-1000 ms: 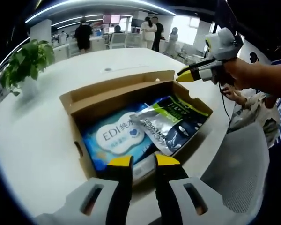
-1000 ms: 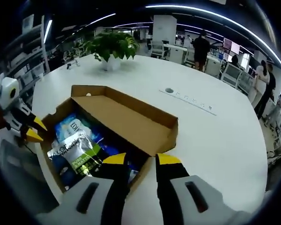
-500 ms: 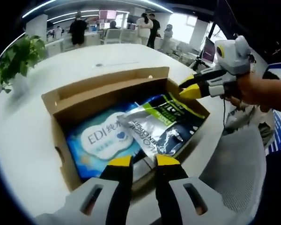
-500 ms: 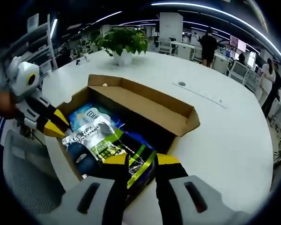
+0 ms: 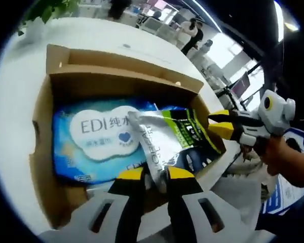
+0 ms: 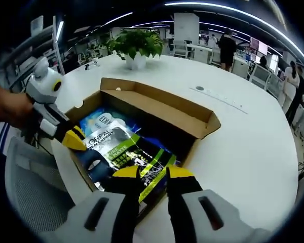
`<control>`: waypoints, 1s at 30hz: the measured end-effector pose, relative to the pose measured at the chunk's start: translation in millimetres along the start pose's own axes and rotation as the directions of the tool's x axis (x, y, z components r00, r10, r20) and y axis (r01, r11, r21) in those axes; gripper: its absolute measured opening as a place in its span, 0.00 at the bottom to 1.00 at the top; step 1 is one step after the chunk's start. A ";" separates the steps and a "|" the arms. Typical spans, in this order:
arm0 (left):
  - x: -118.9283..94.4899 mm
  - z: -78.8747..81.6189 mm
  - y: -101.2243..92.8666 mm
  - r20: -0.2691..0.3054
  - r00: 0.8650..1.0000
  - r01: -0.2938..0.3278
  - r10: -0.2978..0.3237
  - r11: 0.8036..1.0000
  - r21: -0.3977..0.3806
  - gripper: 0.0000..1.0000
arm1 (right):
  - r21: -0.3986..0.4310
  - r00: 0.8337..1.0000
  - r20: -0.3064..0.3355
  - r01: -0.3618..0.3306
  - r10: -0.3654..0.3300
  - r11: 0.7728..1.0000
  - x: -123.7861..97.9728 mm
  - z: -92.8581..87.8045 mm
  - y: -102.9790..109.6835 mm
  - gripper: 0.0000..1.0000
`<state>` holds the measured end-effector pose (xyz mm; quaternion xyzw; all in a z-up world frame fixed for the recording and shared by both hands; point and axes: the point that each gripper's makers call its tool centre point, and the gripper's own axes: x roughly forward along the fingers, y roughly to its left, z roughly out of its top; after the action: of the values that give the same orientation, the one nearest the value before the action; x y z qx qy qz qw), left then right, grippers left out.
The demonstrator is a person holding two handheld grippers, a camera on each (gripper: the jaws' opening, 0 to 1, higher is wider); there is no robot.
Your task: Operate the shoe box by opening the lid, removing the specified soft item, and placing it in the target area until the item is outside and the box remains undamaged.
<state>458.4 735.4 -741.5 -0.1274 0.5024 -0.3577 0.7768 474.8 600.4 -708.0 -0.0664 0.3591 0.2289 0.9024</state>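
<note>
Cardboard shoe box (image 5: 40, 126) lies open on the white desk (image 5: 10, 96), its lid (image 6: 157, 109) folded back, and it looms larger in the left gripper view than half a second ago. Inside, a flat blue-and-white wipes pack (image 5: 91, 139) lies at the left; a glossy, crinkled silver-green-black pouch (image 5: 177, 142) overlaps it on the right. The left hand-held gripper (image 5: 154, 173) has come down to the pouch's near edge, its yellow-tipped jaws slightly spread, the silver edge between them; whether they touch it I cannot tell. The right hand-held gripper (image 5: 218, 124) has dropped to the box's right rim, its jaws apparently pressed together beside the pouch. A potted plant (image 6: 137, 45) stands farther off on the desk.
</note>
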 end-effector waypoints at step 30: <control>-13.5 2.4 11.0 -0.020 0.990 -0.119 0.137 0.914 0.388 0.00 | 0.012 0.994 -0.103 -0.045 0.046 0.999 21.2 -7.2 14.7 0.15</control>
<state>462.0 752.0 -737.1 0.0694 0.4474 -0.4007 0.7965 477.1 619.1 -727.0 -0.0656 0.4080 0.2438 0.8774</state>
